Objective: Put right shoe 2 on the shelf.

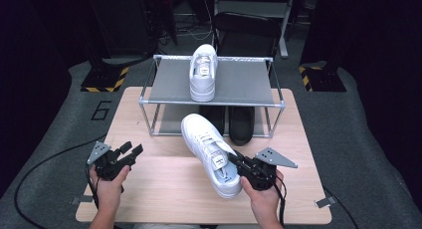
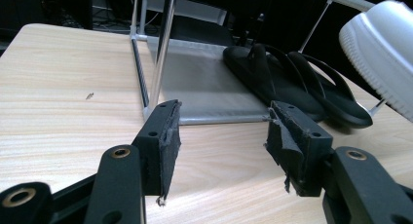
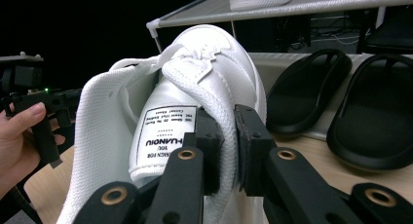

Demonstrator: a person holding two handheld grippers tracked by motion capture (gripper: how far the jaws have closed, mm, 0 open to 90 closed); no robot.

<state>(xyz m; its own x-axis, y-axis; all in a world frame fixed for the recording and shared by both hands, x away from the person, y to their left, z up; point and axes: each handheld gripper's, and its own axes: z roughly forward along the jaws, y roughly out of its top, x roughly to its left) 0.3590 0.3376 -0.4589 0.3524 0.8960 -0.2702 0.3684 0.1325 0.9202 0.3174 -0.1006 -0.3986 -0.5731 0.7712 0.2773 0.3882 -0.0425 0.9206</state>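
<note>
- On the counter (image 1: pixel 164 189), a person holds a two-jaw tool in each hand, facing a two-level metal shoe rack (image 1: pixel 211 82).
- Right tool (image 1: pixel 238 163): its jaws are clamped tight on the padded collar of a white sneaker (image 1: pixel 209 152), next to the labelled tongue. The sneaker stretches away from this tool toward the rack, toe ahead and tilted, and looks partly lifted off the counter.
- Left tool (image 1: pixel 130 152): its jaws stand wide apart with nothing between them. It sits well to the left of the held sneaker, pointing toward the rack.
- Done so far, judging by the layout: a matching white sneaker (image 1: pixel 203 72) already sits on the rack's top shelf, beyond both tools, with bare shelf either side of it.
- A pair of black slides (image 1: pixel 233 122) lies on the bottom shelf, just past the held sneaker's toe.
- Left to do, as a judgement: carry the held sneaker up to the top shelf, set it beside its partner, and let go.
</note>
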